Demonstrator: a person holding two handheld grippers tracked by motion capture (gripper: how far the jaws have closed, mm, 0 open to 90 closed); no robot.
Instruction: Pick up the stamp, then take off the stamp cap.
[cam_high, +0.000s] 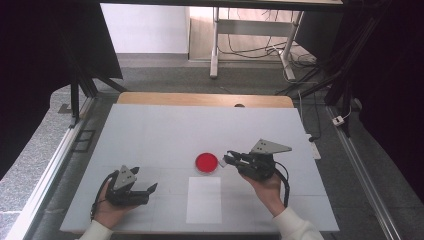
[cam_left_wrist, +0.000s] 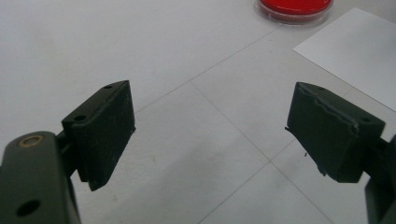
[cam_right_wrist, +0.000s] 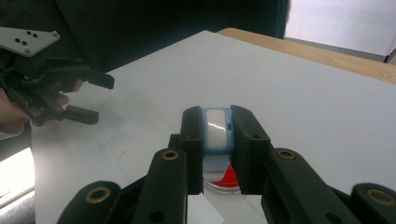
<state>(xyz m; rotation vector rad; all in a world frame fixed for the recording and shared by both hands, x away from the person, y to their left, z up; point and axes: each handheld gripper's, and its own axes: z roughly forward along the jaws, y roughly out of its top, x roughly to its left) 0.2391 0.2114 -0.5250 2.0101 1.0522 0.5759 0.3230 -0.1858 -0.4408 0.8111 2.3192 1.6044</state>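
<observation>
While clamped in the right gripper (cam_right_wrist: 218, 135), small blue-rimmed piece (cam_right_wrist: 217, 129) hangs just above red dish (cam_high: 206, 162); left gripper (cam_left_wrist: 210, 130) open, well apart.

My worktop (cam_high: 150, 135) is a pale grey surface crossed by faint seams, with a wooden edge at its far side. A round red dish (cam_high: 206, 162) lies near its middle. A white sheet of paper (cam_high: 204, 200) lies flat just beside it on the near side.
</observation>
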